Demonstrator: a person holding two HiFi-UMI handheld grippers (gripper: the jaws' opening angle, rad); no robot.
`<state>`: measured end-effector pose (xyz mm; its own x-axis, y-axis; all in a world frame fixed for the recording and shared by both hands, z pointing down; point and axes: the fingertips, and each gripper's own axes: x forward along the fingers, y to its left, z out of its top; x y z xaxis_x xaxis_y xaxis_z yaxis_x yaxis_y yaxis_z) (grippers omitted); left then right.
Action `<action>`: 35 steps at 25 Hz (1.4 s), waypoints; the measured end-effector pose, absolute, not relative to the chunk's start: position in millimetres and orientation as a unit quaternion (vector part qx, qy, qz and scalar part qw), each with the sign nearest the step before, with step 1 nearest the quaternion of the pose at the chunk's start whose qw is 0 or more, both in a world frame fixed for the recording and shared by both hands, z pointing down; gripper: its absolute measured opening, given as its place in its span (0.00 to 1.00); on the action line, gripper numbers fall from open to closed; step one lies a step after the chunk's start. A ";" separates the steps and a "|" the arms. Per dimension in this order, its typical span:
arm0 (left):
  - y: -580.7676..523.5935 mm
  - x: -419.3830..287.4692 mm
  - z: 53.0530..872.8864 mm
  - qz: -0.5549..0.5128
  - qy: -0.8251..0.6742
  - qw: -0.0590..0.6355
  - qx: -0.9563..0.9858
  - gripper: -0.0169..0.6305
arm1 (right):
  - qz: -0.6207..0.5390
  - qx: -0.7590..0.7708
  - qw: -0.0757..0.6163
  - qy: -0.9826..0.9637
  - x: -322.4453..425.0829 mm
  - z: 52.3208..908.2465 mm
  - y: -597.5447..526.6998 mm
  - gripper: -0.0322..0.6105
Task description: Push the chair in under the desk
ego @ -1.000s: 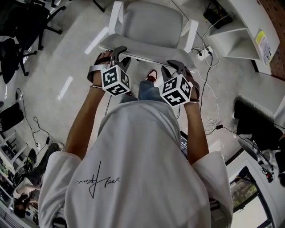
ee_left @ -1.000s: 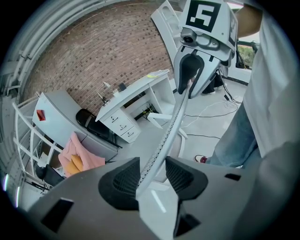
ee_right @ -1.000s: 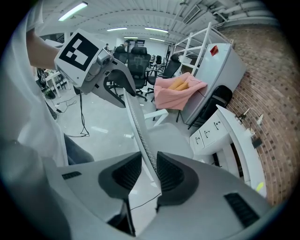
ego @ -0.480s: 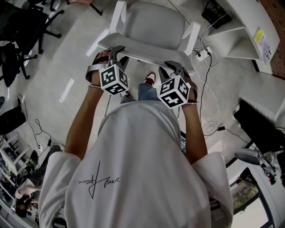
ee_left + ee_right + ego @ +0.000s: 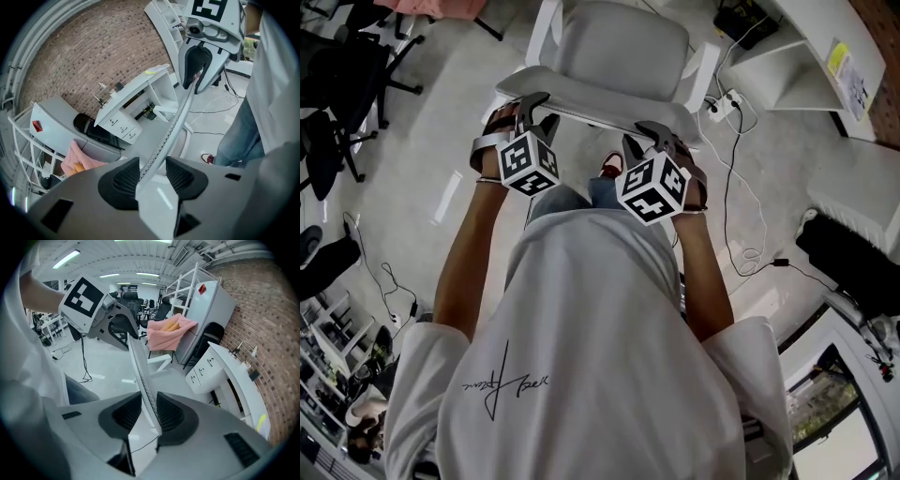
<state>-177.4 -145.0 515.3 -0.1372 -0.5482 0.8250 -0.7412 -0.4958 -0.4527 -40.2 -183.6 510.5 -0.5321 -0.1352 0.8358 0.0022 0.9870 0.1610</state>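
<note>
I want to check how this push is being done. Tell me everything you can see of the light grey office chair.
The light grey office chair stands upright on the pale floor. It has a padded grey seat, white armrests on either side, and a thin, curved backrest with a mesh-like face and a white top rim. The left gripper and the right gripper each clamp that rim, one towards each end. Its base is hidden under the seat.

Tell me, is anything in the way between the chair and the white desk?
Yes, something small. A white power strip with trailing cables lies on the floor between the chair and the desk, just past the chair's right armrest. Nothing bigger shows in that gap, but the chair's wheels might catch on the cables.
</note>
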 end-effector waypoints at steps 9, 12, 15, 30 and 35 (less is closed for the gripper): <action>-169.1 -175.5 517.9 0.579 -0.485 0.079 0.651 0.30 | -0.069 0.054 0.480 -0.873 -36.8 512.7 -201.5 0.24; -175.1 -177.3 517.2 0.582 -0.479 0.076 0.653 0.30 | -0.062 0.060 0.481 -0.873 -37.9 511.4 -205.2 0.24; -184.3 -179.7 517.8 0.585 -0.470 0.073 0.657 0.30 | -0.056 0.065 0.484 -0.871 -39.9 511.7 -211.9 0.24; -234.9 -187.7 519.6 0.589 -0.420 0.041 0.689 0.30 | 0.000 0.105 0.494 -0.863 -45.2 512.5 -245.4 0.24; -252.2 -188.2 520.4 0.587 -0.403 0.033 0.701 0.30 | 0.011 0.119 0.496 -0.860 -45.4 513.4 -257.5 0.25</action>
